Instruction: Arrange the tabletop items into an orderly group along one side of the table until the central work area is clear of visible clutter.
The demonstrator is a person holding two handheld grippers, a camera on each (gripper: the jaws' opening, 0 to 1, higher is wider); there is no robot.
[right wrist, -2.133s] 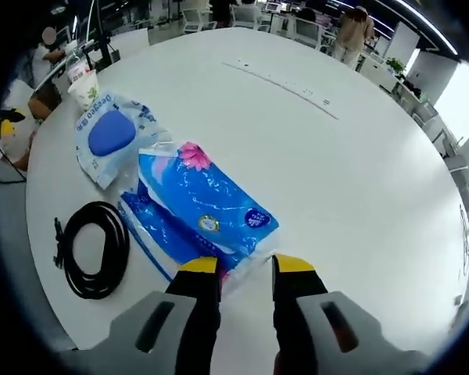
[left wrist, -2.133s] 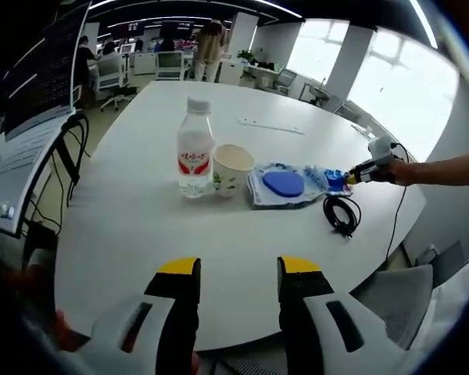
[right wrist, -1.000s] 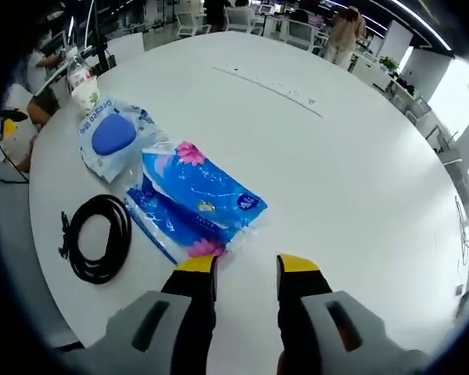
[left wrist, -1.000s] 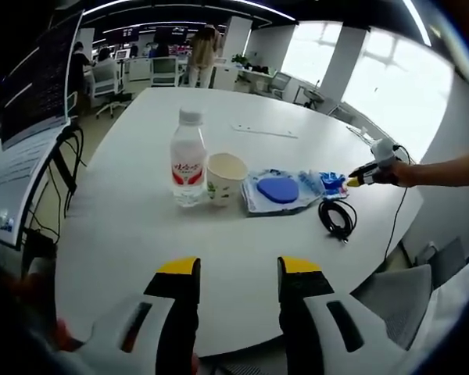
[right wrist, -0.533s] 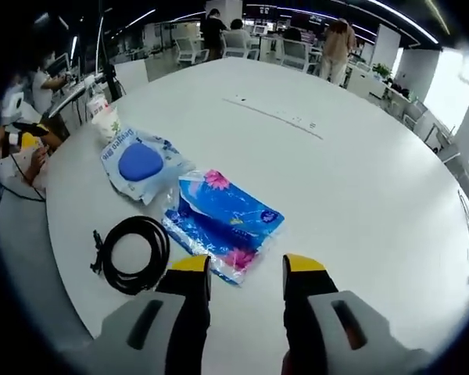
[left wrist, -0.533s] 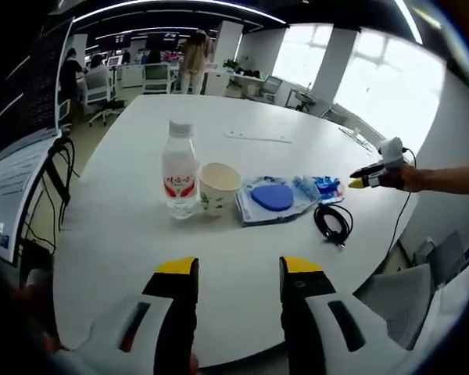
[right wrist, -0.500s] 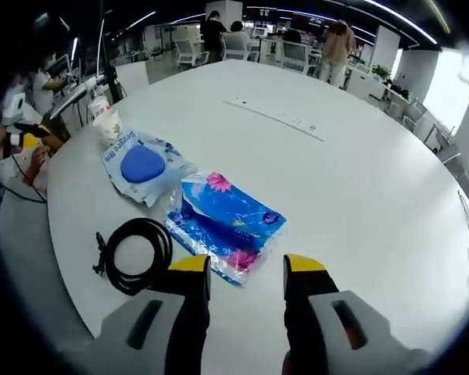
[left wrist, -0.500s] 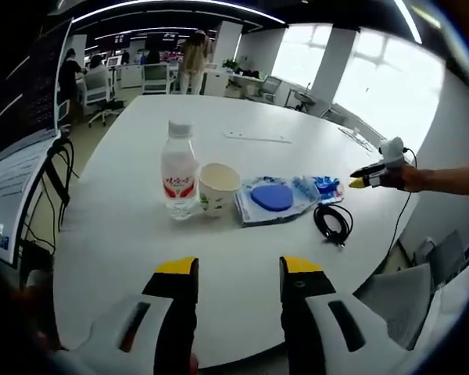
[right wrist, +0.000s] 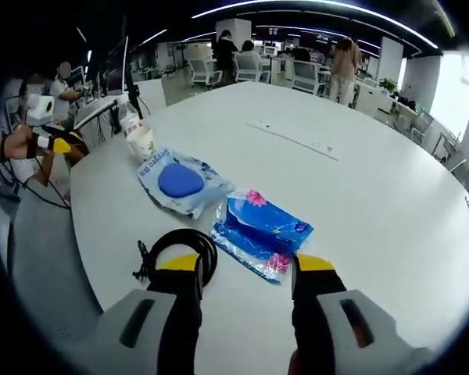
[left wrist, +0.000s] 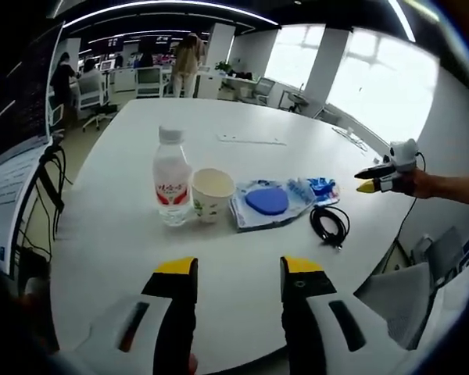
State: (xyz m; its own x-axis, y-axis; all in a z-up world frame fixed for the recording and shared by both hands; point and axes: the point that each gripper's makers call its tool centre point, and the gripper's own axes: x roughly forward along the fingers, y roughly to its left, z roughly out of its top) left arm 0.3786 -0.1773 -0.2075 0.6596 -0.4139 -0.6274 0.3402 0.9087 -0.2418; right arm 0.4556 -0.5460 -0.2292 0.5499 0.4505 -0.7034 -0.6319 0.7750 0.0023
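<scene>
A row of items lies on the white round table [left wrist: 125, 234]: a clear water bottle [left wrist: 170, 187], a paper cup [left wrist: 212, 195], a pale pack with a blue pad [left wrist: 266, 203], a blue flowered tissue pack [left wrist: 320, 187] and a coiled black cable [left wrist: 330, 224]. My left gripper [left wrist: 236, 273] is open over bare table, well short of the bottle. My right gripper [right wrist: 246, 269] is open, just behind the tissue pack [right wrist: 262, 230] and the cable [right wrist: 180, 251]. Farther off are the blue pad pack [right wrist: 180, 182], the cup [right wrist: 143, 143] and the bottle [right wrist: 129, 121].
The right gripper [left wrist: 379, 176], held by a hand, comes in from the right past the table edge. The left gripper [right wrist: 51, 144] shows at far left, held by a person. A long white strip [right wrist: 293, 139] lies mid-table. Office chairs, desks and people stand behind.
My right gripper has drawn back and up from the tissue pack, which stays on the table. The left gripper's view has shifted back a little; the items have not moved.
</scene>
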